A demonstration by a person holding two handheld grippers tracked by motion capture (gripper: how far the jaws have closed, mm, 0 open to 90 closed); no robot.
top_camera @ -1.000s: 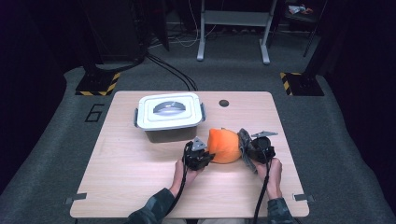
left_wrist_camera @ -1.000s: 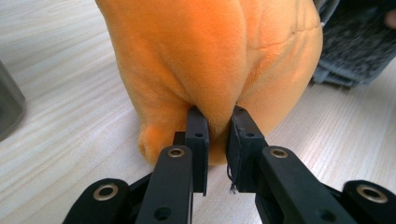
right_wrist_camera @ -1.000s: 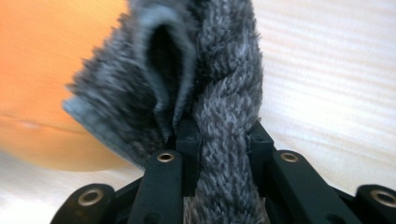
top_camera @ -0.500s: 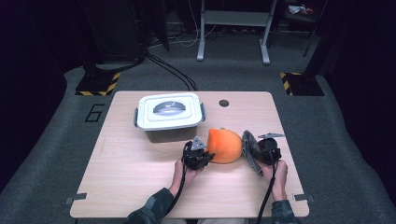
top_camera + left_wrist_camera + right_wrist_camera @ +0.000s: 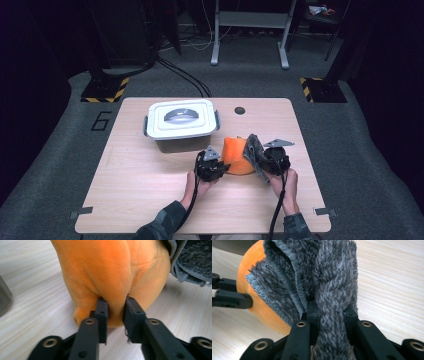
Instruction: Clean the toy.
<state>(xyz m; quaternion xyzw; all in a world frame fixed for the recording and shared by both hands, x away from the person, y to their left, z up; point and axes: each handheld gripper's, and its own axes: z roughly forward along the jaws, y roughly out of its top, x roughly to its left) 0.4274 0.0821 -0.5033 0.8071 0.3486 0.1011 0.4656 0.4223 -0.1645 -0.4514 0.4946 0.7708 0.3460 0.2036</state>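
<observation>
We're mid-wipe. R gripper [image 5: 329, 312] is clenched on the grey cloth [image 5: 317, 272], L gripper [image 5: 115, 307], jaws just easing, pinches the orange plush [image 5: 110, 272] at table [image 5: 150, 200] centre-right. Next, we judge: rub cloth at plush's 3 o'clock. Lidded bin [image 5: 181, 120] sits at 11.

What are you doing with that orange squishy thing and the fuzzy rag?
A person works at the wooden table with a gripper in each hand. The left gripper pinches a fold of the orange plush toy, though its jaws have just been opening a little. The right gripper is clamped on a grey fuzzy cloth held against the toy. A closed white box sits behind.
</observation>
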